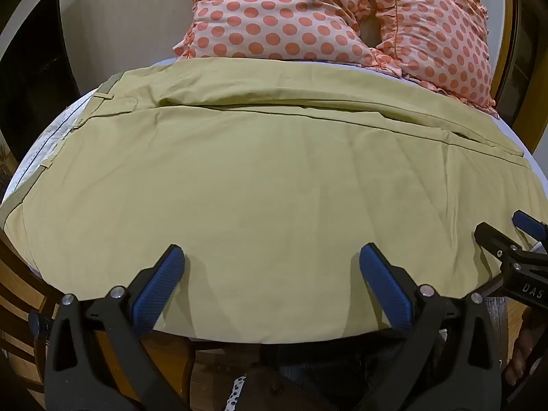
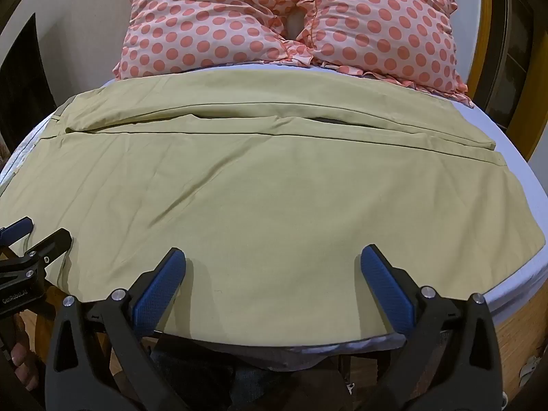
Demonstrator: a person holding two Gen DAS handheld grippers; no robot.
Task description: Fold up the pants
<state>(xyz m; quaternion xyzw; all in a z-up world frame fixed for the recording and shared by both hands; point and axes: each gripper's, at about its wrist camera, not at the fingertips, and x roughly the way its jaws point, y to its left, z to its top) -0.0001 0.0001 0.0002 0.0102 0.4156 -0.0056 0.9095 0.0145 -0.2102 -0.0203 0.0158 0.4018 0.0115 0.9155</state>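
Ahead of both sets of fingers, khaki pants point(image 1: 260, 178) lie spread flat across a bed point(image 2: 534, 171) covered in a pale, smooth sheet, the two legs side by side with a long seam line running between them. Their cloth looks like a matte cotton twill, softly creased, with belt loops and a lighter waistband lining showing off to the left of the left gripper point(image 1: 272, 260). That gripper hangs over the near edge of the pants with its fingers point(image 1: 161, 284) spread wide and gripping nothing; the pads are ribbed blue rubber on black plastic arms with silver screws. To its right, the right gripper point(image 2: 274, 260) hovers likewise over the near hem side, fingers point(image 2: 387, 287) parted and empty. Beyond the pants, well past the fingertips, two plump pillows point(image 2: 239, 24) sit touching each other, in pink fabric with coral polka dots and ruffled edges. White lettering "GenRoboLAI" can be read on the left gripper's body from the right wrist view, and "DAS" on the right gripper's body from the left wrist view.
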